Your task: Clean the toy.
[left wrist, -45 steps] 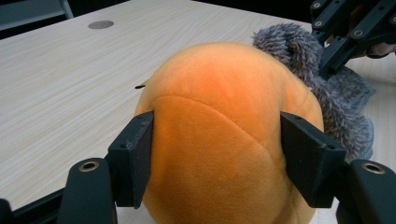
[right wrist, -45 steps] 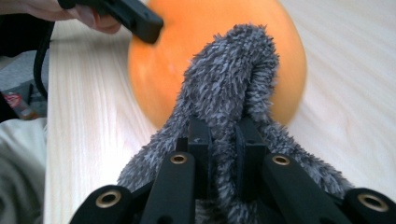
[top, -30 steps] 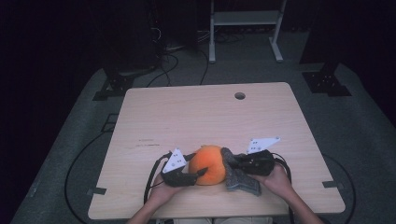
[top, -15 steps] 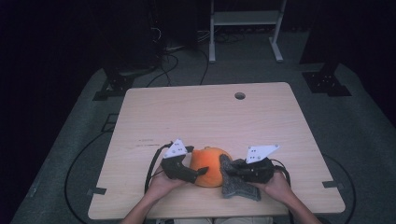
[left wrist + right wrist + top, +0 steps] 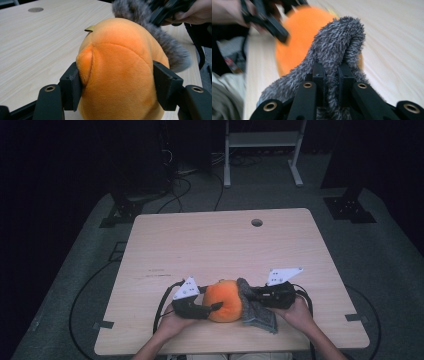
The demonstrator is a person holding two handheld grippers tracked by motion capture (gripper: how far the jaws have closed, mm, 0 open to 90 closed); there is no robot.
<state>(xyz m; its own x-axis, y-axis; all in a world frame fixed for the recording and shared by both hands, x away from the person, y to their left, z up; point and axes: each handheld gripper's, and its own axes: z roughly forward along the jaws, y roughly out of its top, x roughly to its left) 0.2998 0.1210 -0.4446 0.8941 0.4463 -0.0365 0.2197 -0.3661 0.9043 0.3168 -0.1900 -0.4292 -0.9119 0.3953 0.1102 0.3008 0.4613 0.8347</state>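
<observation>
Plush ball (image 5: 226, 300): plain bright orange, w/ small olive-yellow tag. Furry cloth (image 5: 255, 309): mottled grey, shaggy. Tongs, left (image 5: 214, 307) & right (image 5: 248, 294): black, each w/ pale grey plate. Desk (image 5: 220, 245): light wood grain. Floor (image 5: 385, 250): grey.

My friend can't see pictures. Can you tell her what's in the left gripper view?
A round orange plush toy sits squeezed between the left gripper's two black jaws on a pale wooden table. Behind it lies a fuzzy grey cloth, and a hand holds the right gripper at top right.
</observation>
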